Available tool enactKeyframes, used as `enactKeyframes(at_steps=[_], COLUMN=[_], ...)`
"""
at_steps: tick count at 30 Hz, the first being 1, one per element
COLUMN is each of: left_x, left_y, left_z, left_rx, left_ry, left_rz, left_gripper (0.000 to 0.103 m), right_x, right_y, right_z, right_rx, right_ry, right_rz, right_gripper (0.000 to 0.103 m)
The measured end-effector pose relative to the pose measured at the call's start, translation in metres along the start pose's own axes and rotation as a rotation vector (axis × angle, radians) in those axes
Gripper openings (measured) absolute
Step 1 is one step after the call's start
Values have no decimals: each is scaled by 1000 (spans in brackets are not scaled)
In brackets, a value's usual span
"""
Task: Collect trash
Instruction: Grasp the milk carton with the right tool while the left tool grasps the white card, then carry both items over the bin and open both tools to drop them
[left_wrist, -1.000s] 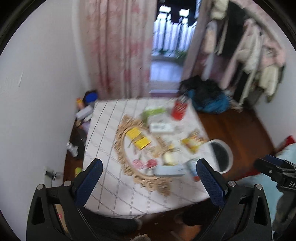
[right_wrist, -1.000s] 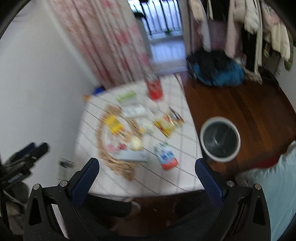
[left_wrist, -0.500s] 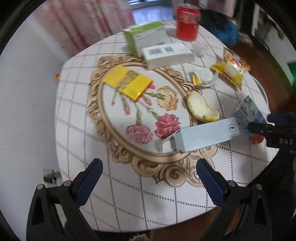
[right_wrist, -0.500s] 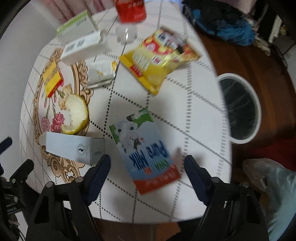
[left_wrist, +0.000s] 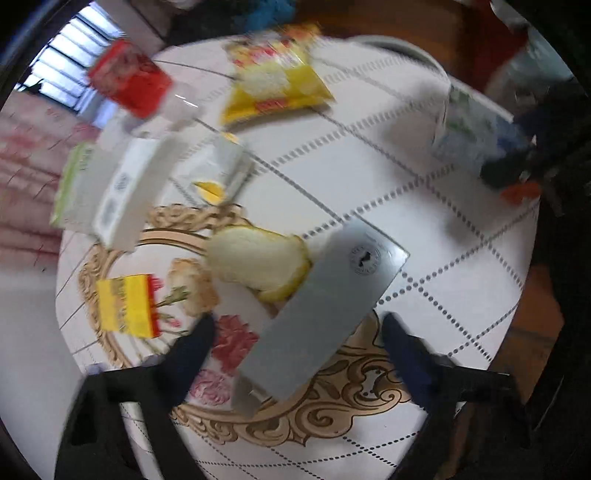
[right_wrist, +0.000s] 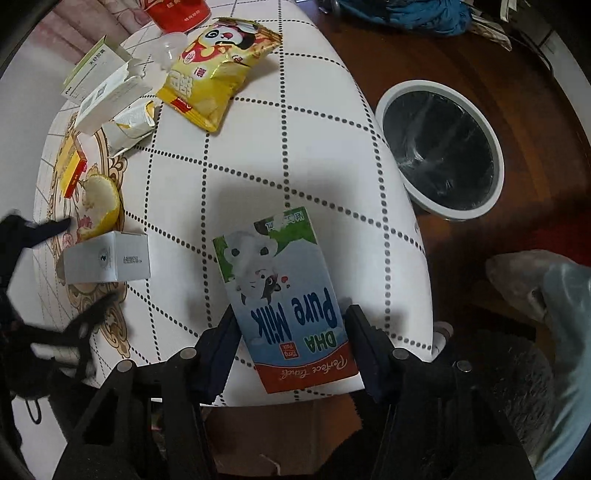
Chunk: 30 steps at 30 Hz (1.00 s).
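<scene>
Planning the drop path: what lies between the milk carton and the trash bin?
In the right wrist view, only bare tablecloth up to the table edge, then wooden floor, lies between the milk carton and the trash bin.

Between the right gripper's dark blue fingers (right_wrist: 360, 341) lies a blue-and-white cardboard milk carton (right_wrist: 286, 301) with a green top band and red bottom band. Beyond it, the white tablecloth (right_wrist: 295, 147) carries a grey dotted diamond grid. Farther left sits a yellow crinkled snack bag (right_wrist: 218, 70) printed with a panda.
</scene>
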<state>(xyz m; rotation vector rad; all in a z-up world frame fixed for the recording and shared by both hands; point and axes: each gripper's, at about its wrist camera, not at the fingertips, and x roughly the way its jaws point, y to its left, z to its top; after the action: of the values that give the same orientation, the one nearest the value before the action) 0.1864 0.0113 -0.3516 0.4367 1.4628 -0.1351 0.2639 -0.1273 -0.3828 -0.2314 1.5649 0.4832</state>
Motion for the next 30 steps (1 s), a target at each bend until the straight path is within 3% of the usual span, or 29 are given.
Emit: enactKeyframes(at_steps=[4,6,8,11,13,15,20,24,25,30], left_x=[0,0,4,9,12,12,15,16,15,-4], left_y=[9,20,39,65,78,84,88,83,83,49], left_z=[-4,-15,-38,-79,-100,-105,-90,-71,-72,-75], left_rx=[-84,-205,-434,-759,-899,-918,-821,-816,-819,-823], left_ry=[22,50,126,140,104,77,49,17,8,-6], left_rz=[-39,-64,-132,-312,-372,-336,-146,-90,-80,10], left_gripper=[44,41,41,40,39,40,41,40,30,30], right_x=[7,6,6,5,9,13,13,7,7,3], right_y=[-3,4,9,28,36,40,55,64,63,51], right_z=[-3,-1,-3,-7,-5,-3,-4,-16,-18,-28], right_rx=[-10,-8,16,16,-5,-18,-58,-59,-59,-55], right_ry=[-3,1,26,45,43,29,-34,-85,-94,-114], right_rz=[-18,-25,5,63,57,43,-41,-112,-105,-62], right_gripper=[59,59,58,58,64,72,73,57,57,55])
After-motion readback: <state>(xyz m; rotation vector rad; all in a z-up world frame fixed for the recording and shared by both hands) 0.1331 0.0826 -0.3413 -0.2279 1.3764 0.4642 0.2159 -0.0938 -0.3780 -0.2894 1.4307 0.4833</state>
